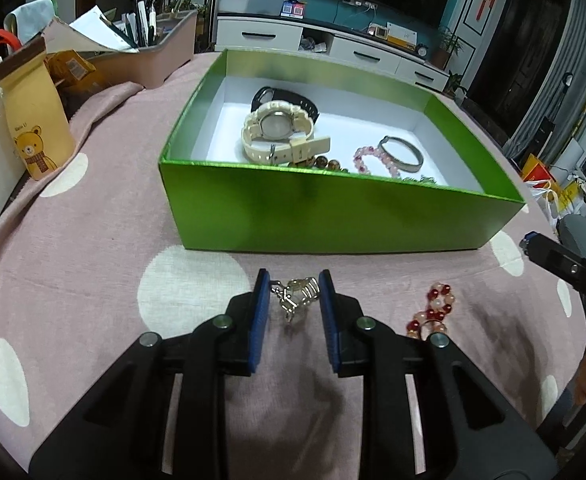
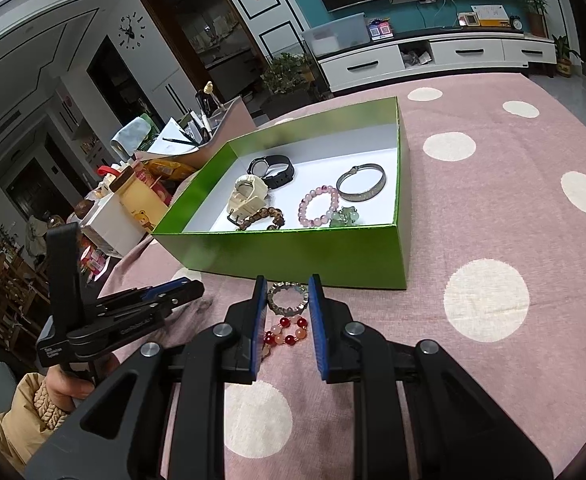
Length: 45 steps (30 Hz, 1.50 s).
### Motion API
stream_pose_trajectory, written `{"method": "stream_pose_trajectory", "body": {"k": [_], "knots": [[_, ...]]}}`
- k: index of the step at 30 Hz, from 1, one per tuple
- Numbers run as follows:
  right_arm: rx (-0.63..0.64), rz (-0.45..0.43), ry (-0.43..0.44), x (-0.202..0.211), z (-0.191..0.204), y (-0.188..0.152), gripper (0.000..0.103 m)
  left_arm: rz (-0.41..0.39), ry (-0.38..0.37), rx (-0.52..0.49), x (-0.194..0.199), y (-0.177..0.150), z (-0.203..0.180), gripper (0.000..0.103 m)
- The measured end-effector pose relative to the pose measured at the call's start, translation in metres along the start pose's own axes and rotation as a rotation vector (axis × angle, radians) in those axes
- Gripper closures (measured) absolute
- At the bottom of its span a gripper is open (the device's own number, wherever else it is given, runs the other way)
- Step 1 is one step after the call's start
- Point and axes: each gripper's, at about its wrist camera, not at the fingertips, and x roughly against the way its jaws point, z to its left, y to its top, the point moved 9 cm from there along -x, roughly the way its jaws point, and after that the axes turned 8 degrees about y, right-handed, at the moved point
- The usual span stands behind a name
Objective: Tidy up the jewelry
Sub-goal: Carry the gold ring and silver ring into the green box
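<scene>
A green box [image 1: 333, 212] [image 2: 293, 252] with a white inside stands on the pink dotted tablecloth. It holds a cream watch [image 1: 279, 130], a black watch [image 2: 275, 170], a silver bangle [image 2: 361, 182], a pink bead bracelet [image 2: 319, 206], brown beads [image 2: 261, 218] and green beads [image 2: 345, 216]. My left gripper [image 1: 295, 280] is open with a silver metal bracelet [image 1: 299, 294] lying between its blue pads. My right gripper [image 2: 285, 286] is open above a red and pink bead bracelet [image 2: 287, 330] [image 1: 433, 312], with a silver ring-shaped bracelet [image 2: 287, 298] beyond it.
A pink organizer with pens and papers [image 1: 161, 48] and a bear-print paper bag [image 1: 33, 120] stand at the table's left. A white box [image 2: 111, 224] sits beside them. The right gripper's arm [image 1: 565, 264] shows at the left view's right edge.
</scene>
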Motion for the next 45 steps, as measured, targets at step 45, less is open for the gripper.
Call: {"method": "stream_pose_trajectory", "body": {"k": [45], "knots": [[0.107, -0.14, -0.006, 0.027, 0.01, 0.074, 0.082, -0.145, 0.024, -0.064, 0.056, 0.107, -0.039, 0.078]]}}
